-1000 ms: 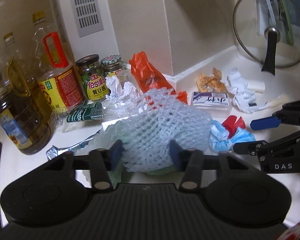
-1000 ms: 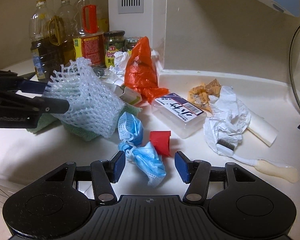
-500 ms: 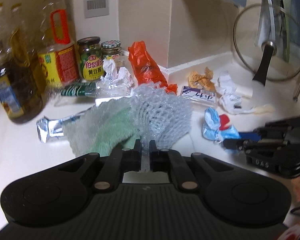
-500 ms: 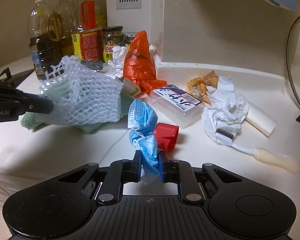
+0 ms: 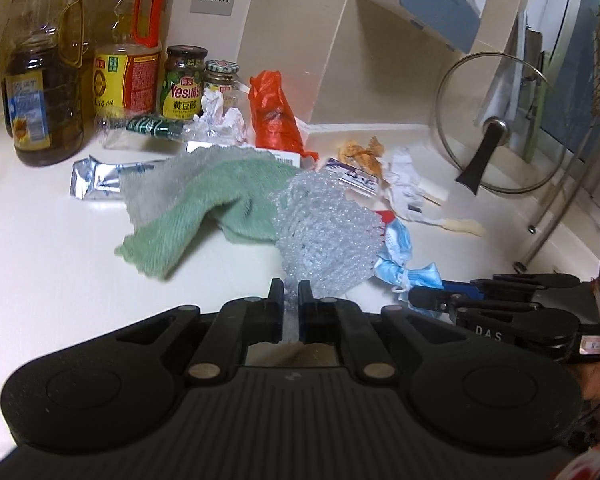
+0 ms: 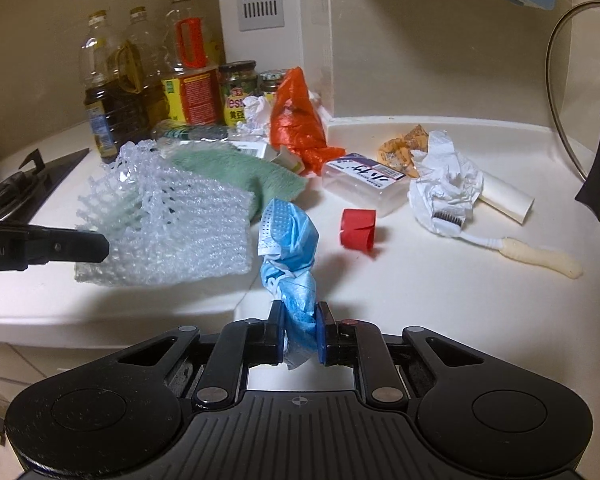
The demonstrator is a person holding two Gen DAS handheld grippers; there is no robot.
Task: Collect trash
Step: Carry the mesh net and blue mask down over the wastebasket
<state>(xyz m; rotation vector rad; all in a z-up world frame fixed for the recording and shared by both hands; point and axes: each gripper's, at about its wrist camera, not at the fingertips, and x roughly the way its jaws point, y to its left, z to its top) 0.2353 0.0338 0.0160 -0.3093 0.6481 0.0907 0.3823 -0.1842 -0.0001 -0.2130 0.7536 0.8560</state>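
My left gripper (image 5: 291,298) is shut on a white foam fruit net (image 5: 326,236), held just above the white counter; the right wrist view shows the same net (image 6: 172,224) hanging from that gripper (image 6: 100,246). A crumpled blue face mask (image 6: 292,248) is pinched in my right gripper (image 6: 299,330), which is shut on its lower end. In the left wrist view the mask (image 5: 396,256) sits at the right gripper's tips (image 5: 414,294). A green cloth (image 5: 204,208) lies behind the net on the counter.
Loose trash lies beyond: an orange plastic bag (image 6: 298,120), a red paper ring (image 6: 358,228), a clear labelled box (image 6: 364,180), crumpled tissue with a toothbrush (image 6: 444,188), a foil wrapper (image 5: 100,178). Oil bottles (image 5: 40,80) and jars stand back left; a glass lid (image 5: 496,128) leans right; a stove (image 6: 16,188) sits left.
Both grippers closed, the left on the foam net and the right on the blue mask. Both then drew back toward the counter's front, lifting net and mask and uncovering the green cloth.
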